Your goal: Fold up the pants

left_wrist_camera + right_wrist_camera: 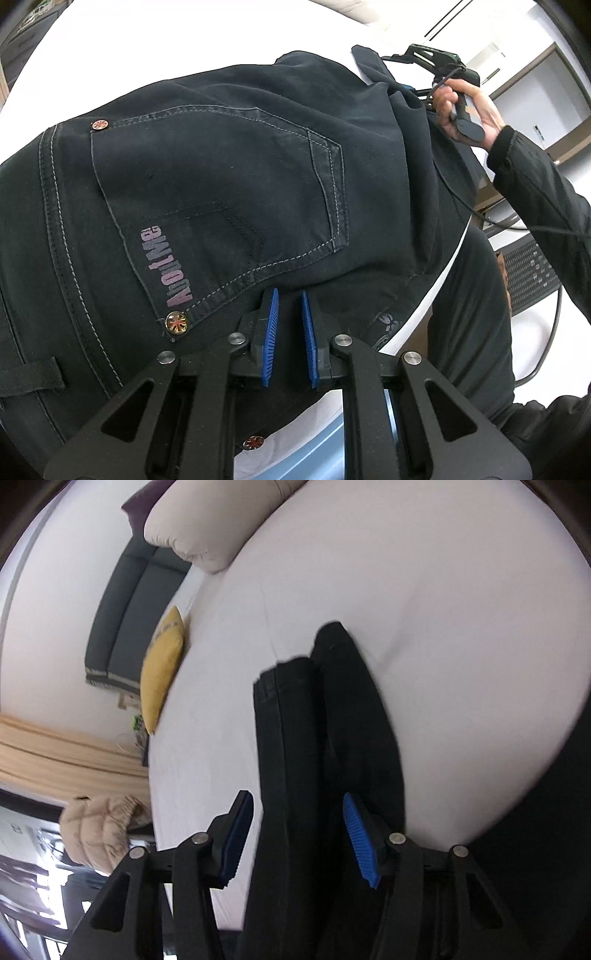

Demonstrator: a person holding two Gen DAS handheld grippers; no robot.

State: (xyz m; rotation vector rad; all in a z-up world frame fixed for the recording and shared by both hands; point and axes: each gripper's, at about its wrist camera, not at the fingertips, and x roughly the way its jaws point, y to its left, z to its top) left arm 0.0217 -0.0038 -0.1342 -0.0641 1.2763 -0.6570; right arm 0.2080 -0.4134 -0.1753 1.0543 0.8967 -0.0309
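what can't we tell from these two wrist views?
- Left wrist view: whether the left gripper pinches the pants; its narrow gap shows only dark cloth.
- Left wrist view: the right gripper fingertips, hidden behind raised pants fabric.
- Right wrist view: the pants legs are motion-blurred and cut off at the bottom edge.

What you have in view, counted

You have one pair of pants (229, 177), with one back pocket (221, 192) showing and three round rivets (176, 322) on it. You hold two grippers, the left gripper (290, 332) and the right gripper (295, 838), each with two blue pads (270, 332). On the one white bed (461, 627) you see one yellow cushion (162, 668) and one beige pillow (207, 528).
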